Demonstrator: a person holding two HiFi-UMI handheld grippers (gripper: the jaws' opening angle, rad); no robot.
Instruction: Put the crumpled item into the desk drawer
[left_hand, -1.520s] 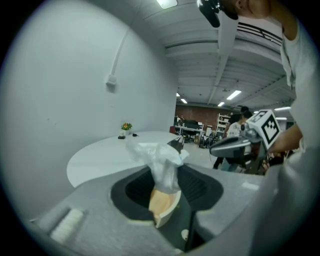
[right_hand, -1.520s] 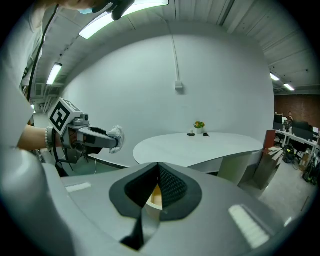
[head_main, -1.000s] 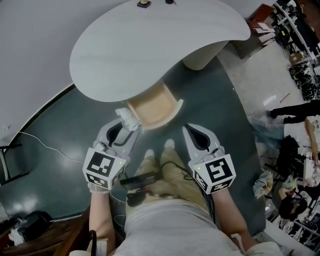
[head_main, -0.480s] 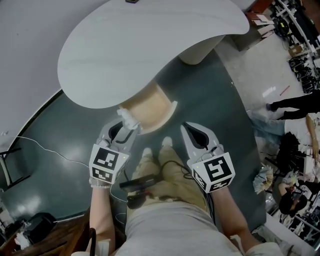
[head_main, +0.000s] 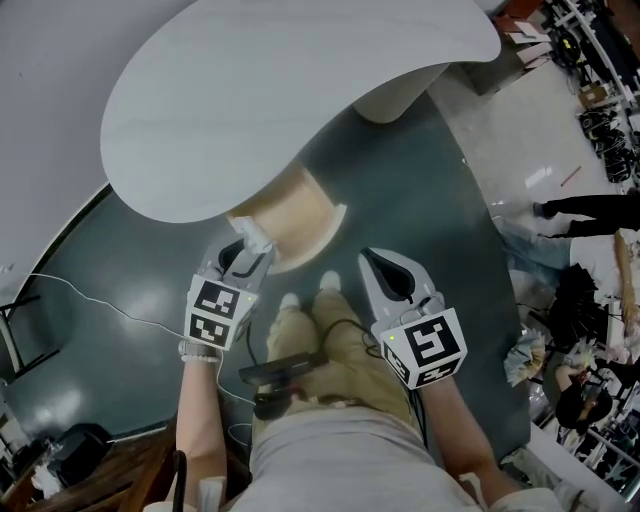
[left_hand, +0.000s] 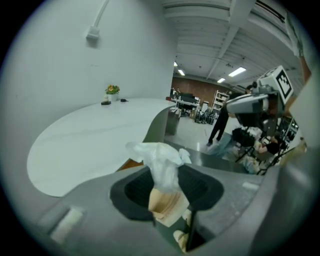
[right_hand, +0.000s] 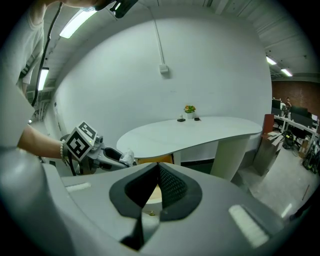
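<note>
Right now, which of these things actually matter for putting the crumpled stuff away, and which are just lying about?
Part of the job:
crumpled paper, held in the left gripper; the open drawer under the desk.

Just lying about:
small potted plant on the desk; small dark things beside it; right gripper, shut, empty and idle.

Grey left gripper (head_main: 250, 250), right gripper (head_main: 385, 266) — khaki trousers (head_main: 340, 352), pale shirt (head_main: 330, 455)
</note>
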